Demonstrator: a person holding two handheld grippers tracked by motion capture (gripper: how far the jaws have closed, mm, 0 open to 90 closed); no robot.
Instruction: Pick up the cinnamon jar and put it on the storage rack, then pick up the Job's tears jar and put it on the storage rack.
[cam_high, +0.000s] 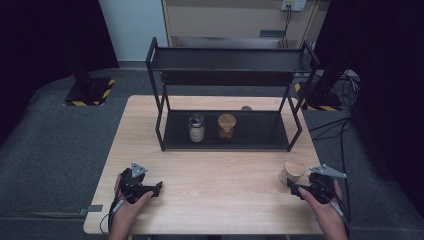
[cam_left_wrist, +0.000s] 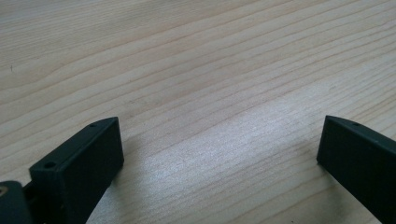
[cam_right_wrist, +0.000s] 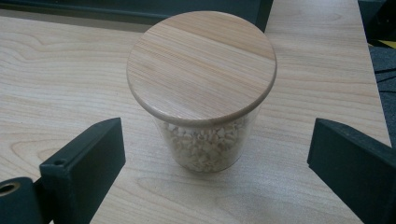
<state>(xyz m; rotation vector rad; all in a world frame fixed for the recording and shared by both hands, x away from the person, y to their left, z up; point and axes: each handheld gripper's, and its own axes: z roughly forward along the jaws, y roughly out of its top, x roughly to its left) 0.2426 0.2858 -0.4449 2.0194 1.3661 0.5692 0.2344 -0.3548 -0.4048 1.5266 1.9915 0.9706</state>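
My left gripper (cam_high: 150, 189) rests low over the bare table (cam_high: 220, 190), jaws spread wide with nothing between them. In the middle, the black rack (cam_high: 227, 127) already has two jars on its bottom shelf: a pale one (cam_high: 196, 128) and a brown one (cam_high: 226, 127). On the right, my right gripper (cam_high: 295, 189) points at the last jar (cam_right_wrist: 201, 88), which stands on the table near the right edge. Its jaws are spread on both sides of the jar and not touching it. I think two jars are done and this one is left: grab it, lift it, shelve it.
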